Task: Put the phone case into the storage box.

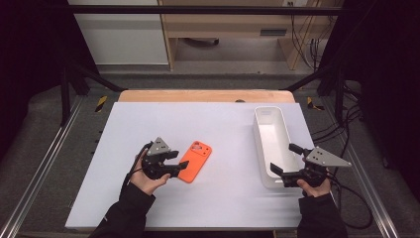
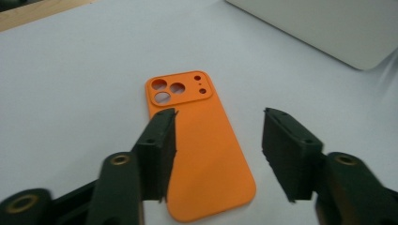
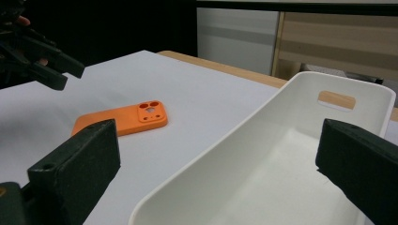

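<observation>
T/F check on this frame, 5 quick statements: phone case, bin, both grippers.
1. The orange phone case lies flat on the white table. True.
2. The case sits inside the white bin. False: it lies on the table, to the bin's left in the high view.
3. The left gripper has its jaws open, above the case. True.
4. The bin holds several items. False: what shows of its inside is empty.
5. The right gripper is clamped shut. False: its jaws stand wide apart at the bin's near end.
</observation>
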`<state>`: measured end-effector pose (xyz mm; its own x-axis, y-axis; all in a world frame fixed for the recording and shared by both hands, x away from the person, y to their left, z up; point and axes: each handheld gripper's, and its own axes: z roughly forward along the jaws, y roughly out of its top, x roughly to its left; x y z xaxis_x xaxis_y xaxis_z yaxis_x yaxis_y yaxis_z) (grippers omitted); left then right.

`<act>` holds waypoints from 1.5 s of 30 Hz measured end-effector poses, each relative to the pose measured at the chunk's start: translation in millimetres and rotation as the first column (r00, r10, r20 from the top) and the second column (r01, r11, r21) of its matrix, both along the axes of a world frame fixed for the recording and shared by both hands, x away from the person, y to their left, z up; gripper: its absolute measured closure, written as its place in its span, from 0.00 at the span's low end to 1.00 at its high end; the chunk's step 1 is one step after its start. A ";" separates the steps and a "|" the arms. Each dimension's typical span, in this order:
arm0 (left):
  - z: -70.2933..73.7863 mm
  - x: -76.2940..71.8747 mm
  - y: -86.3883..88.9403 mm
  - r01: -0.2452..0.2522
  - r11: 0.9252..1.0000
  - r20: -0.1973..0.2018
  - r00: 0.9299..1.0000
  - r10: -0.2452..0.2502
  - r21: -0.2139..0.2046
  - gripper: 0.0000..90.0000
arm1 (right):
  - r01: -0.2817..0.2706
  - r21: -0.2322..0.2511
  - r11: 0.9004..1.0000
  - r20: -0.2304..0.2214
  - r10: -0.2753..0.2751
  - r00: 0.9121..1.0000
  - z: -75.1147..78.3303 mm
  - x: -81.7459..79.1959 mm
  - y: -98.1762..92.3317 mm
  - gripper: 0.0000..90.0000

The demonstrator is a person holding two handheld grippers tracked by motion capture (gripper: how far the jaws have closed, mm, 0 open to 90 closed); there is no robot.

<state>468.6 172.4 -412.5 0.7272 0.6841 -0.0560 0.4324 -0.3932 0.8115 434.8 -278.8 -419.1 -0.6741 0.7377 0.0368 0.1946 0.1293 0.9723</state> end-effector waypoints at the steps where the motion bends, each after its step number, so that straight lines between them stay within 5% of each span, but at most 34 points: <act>1: 0.0 0.0 0.0 0.000 1.000 0.000 1.000 0.000 0.000 0.43 | 0.000 0.000 1.000 0.000 0.000 1.000 0.0 0.0 0.0 0.01; 7: 5.4 1.8 5.3 -0.028 0.999 0.015 0.999 0.028 -0.026 0.27 | 0.002 0.002 1.000 0.002 -0.002 1.000 0.7 -0.5 -0.9 0.01; 20: 13.7 5.4 0.4 0.001 0.999 0.006 1.000 0.000 -0.047 0.05 | 0.001 0.001 1.000 0.006 -0.001 1.000 1.1 -0.9 -1.8 0.00; 33: 9.5 23.1 -10.4 -0.032 0.999 0.018 0.999 0.033 -0.032 0.02 | 0.001 -0.001 1.000 0.003 -0.001 1.000 0.7 -0.5 -1.3 0.01; 45: -6.4 38.7 -33.5 -0.007 1.000 0.001 1.000 0.007 0.015 0.02 | 0.002 -0.002 1.000 0.005 -0.002 1.000 0.7 -0.7 -1.3 0.00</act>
